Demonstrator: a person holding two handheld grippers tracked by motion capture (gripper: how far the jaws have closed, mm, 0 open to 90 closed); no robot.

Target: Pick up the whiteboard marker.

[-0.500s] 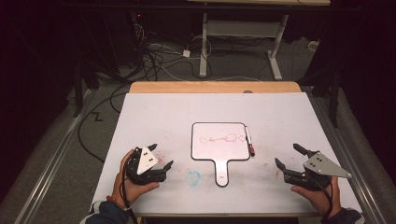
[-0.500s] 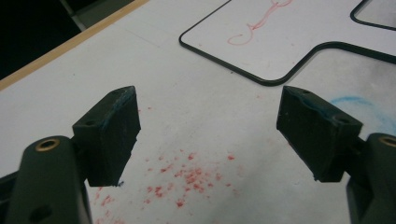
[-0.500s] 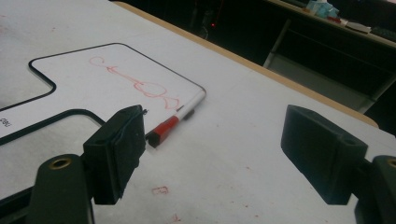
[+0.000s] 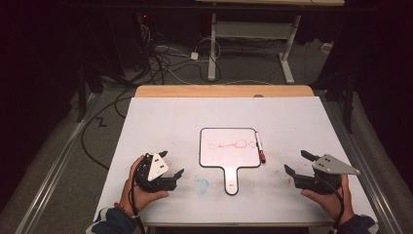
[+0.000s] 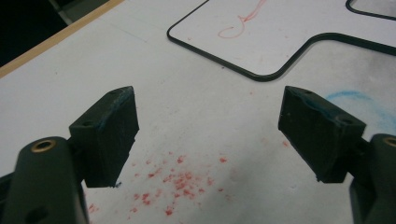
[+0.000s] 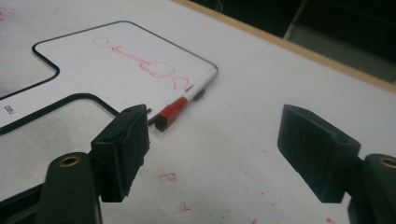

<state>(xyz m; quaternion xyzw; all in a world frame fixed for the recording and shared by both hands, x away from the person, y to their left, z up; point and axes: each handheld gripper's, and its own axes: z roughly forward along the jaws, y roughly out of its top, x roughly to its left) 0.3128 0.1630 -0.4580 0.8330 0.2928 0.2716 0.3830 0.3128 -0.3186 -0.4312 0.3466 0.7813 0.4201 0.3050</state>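
A small paddle-shaped whiteboard [image 4: 229, 146] with a black rim and a red scribble lies at the middle of the white table cover [image 4: 160, 117]. A red-capped marker [image 4: 259, 147] lies along its right edge. My left gripper [image 4: 173, 163] rests on the table left of the board's handle, jaws open with nothing between them. Its own view shows the gripper [image 5: 208, 93] above red specks [image 5: 177, 182], with the board's corner [image 5: 280, 32] ahead. My right gripper [image 4: 295, 161] rests right of the board, open and empty. From the right gripper [image 6: 212, 112], the marker [image 6: 180, 105] and board [image 6: 107, 60] lie ahead to the left.
A faint blue smudge [image 4: 202, 185] marks the cover just left of the board's handle. The wooden table edge [image 4: 224, 91] runs along the far side. Beyond it are cables [image 4: 165, 63] on the floor and a white desk frame [image 4: 248, 34].
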